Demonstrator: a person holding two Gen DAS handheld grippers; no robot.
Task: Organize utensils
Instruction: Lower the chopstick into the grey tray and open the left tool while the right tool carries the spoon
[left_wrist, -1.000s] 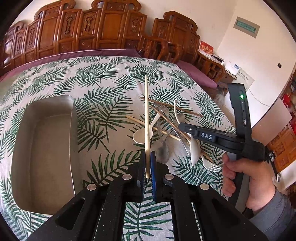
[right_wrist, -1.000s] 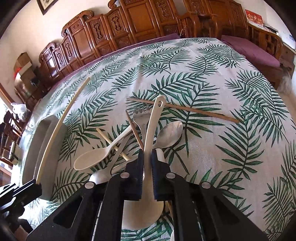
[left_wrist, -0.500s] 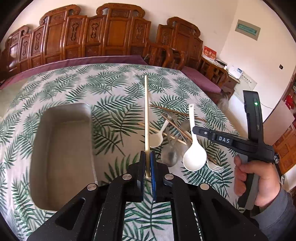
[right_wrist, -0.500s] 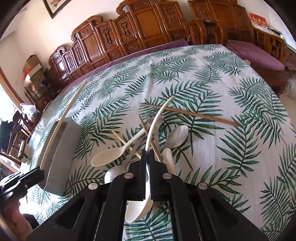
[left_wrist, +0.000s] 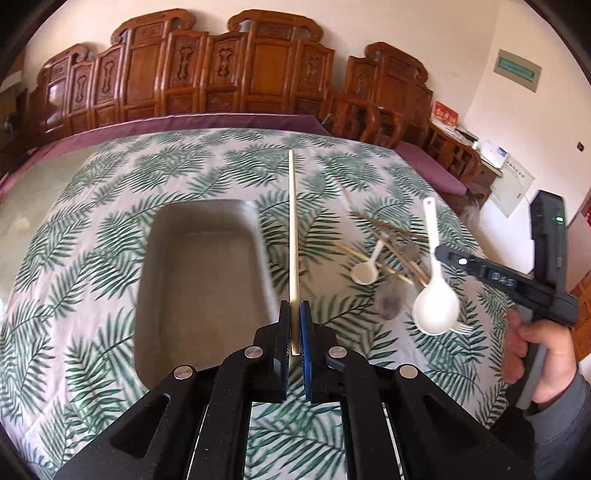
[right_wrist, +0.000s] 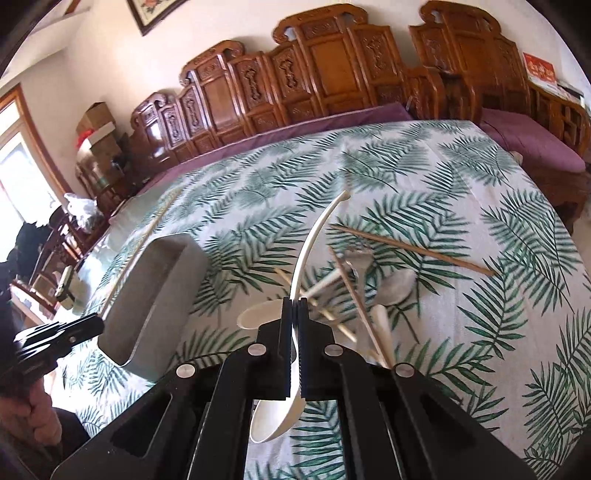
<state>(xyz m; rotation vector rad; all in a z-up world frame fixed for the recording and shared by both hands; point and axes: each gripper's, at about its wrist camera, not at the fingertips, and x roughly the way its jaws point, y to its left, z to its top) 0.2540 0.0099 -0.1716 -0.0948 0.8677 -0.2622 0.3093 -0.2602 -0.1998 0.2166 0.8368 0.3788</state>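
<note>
The grey tray (left_wrist: 201, 280) lies on the palm-print counter (left_wrist: 110, 206) with its long axis running away from us, just left of the left hand-held gripper (left_wrist: 294, 321) and well left of the right hand-held gripper (right_wrist: 294, 314), so we judge the left hand nearer. Our left hand-held gripper, tilted downward, is clamped on a pale chopstick (left_wrist: 293, 229) pointing straight ahead beside the tray's right rim. Our right one pinches the white spoon (right_wrist: 295, 332) by its handle, bowl hanging toward us, above the remaining utensil pile (right_wrist: 369, 288).
</note>
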